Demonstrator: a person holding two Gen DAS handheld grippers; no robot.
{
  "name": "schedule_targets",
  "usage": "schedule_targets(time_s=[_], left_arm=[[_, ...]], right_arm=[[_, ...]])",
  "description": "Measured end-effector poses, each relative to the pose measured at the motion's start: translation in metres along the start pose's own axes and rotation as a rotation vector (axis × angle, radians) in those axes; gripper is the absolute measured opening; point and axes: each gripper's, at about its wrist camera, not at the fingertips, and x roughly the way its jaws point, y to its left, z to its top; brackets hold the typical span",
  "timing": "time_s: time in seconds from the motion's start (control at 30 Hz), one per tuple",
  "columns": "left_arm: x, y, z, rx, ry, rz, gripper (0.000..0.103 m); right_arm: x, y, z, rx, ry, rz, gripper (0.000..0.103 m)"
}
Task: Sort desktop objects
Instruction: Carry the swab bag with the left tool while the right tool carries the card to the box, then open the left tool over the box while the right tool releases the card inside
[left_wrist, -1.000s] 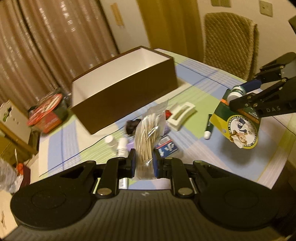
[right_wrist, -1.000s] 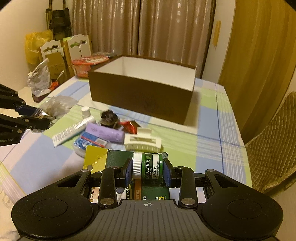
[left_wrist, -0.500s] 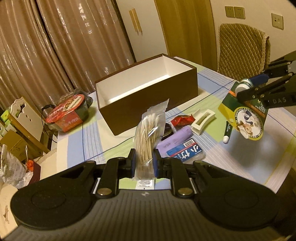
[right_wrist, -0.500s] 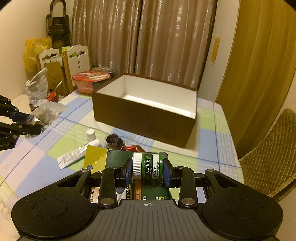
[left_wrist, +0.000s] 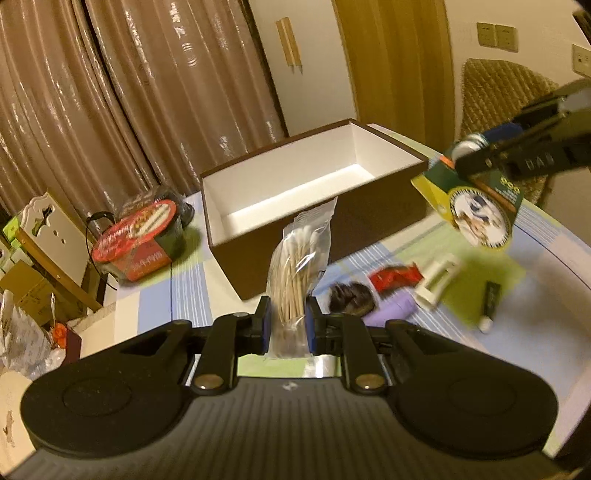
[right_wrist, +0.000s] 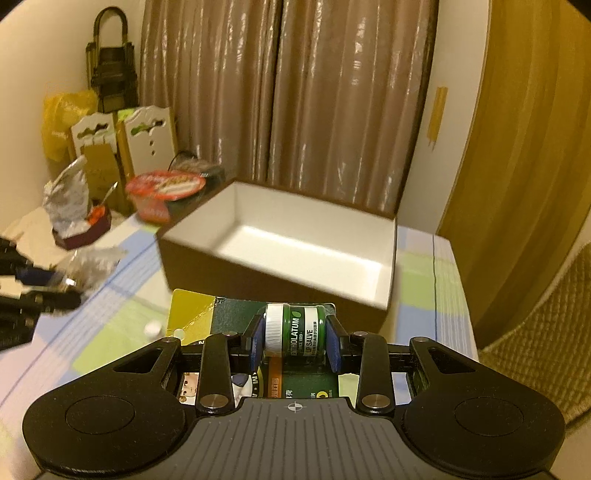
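The brown box (left_wrist: 310, 206), white inside, holds nothing yet. The left hand-held gripper (left_wrist: 288, 326) clamps a clear bag of cotton swabs (left_wrist: 299, 266); the right hand-held gripper (right_wrist: 295, 341) clamps a carded lip-salve jar (right_wrist: 295, 330). Both are raised near the box. A purple tube (left_wrist: 391, 312), white clip (left_wrist: 437, 282) and red wrapper (left_wrist: 395, 275) remain on the checked surface (left_wrist: 184, 291).

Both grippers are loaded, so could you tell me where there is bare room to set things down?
The brown box shows a bare white floor. Open cloth lies between it and the noodle cup. Crowded: the hair clip, red packet and purple tube cluster before the box.
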Motion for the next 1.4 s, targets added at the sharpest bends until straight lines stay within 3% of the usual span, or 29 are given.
schedule_targets(time_s=[0.3, 0.6, 0.9, 1.27, 1.3, 1.37, 1.4], left_arm=[[0.063, 0.037, 0.076, -0.046, -0.016, -0.013, 0.015], [0.149, 0.05, 0.124, -0.063, 0.032, -0.007, 0.015], [0.236, 0.045, 0.117, -0.057, 0.141, -0.039, 0.015], [0.282, 0.037, 0.105, -0.035, 0.196, -0.05, 0.018], [0.283, 0.036, 0.105, -0.027, 0.193, -0.047, 0.019], [0.282, 0.037, 0.105, -0.027, 0.182, -0.05, 0.04], [0.282, 0.038, 0.105, -0.028, 0.176, -0.052, 0.043]], right_arm=[[0.076, -0.047, 0.076, 0.043, -0.032, -0.002, 0.033], [0.177, -0.075, 0.098, 0.077, 0.092, 0.02, 0.033], [0.247, -0.076, 0.088, 0.04, 0.227, 0.048, 0.033], [0.288, -0.082, 0.081, 0.025, 0.317, 0.037, 0.033], [0.29, -0.083, 0.082, 0.024, 0.321, 0.038, 0.033], [0.292, -0.082, 0.085, 0.008, 0.324, 0.031, 0.033], [0.293, -0.083, 0.086, 0.008, 0.327, 0.029, 0.033]])
